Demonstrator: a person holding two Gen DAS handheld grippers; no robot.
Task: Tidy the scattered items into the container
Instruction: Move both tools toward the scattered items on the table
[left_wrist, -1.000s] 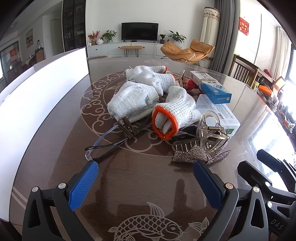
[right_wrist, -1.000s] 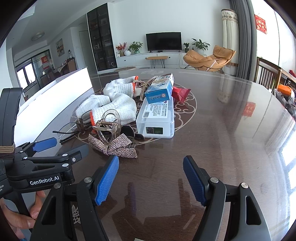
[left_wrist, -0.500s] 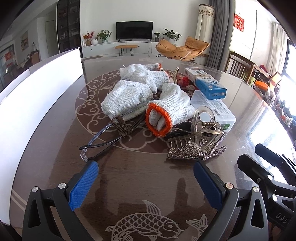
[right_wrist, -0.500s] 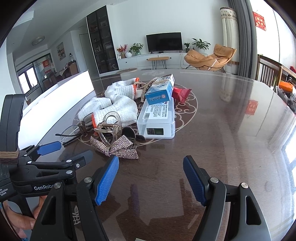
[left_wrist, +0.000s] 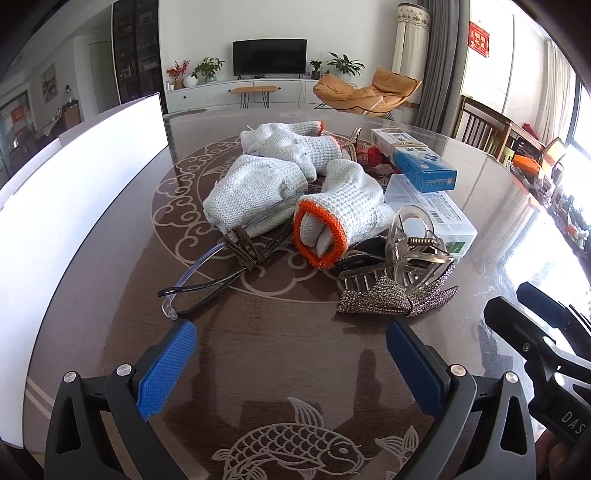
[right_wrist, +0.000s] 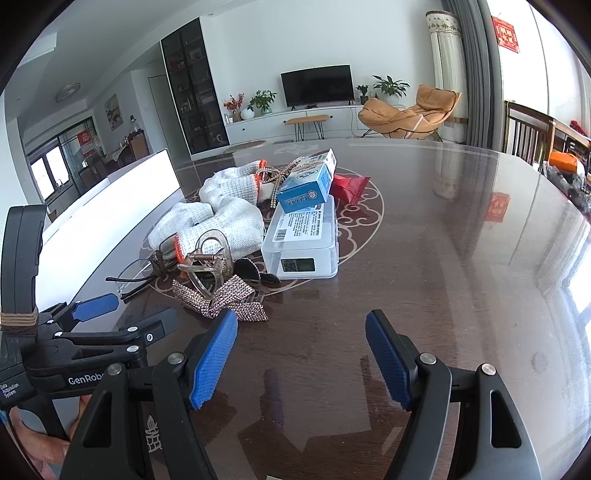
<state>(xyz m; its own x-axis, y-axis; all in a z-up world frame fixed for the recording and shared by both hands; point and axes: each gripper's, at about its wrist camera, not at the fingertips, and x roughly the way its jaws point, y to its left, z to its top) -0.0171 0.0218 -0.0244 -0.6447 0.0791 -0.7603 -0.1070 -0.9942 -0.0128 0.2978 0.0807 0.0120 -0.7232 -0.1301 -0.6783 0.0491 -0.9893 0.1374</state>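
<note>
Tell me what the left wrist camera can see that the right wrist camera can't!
Only the left wrist view shows the fish pattern inlaid in the table, close under the open left tool.

Only the right wrist view shows the red packet clearly, beyond the blue box, and a hand gripping the left tool's handle. The right tool is open too, over bare table.

Both show the white gloves, the glasses, the clear hair clip, the sparkly bow, the clear plastic case and the white container.
</note>
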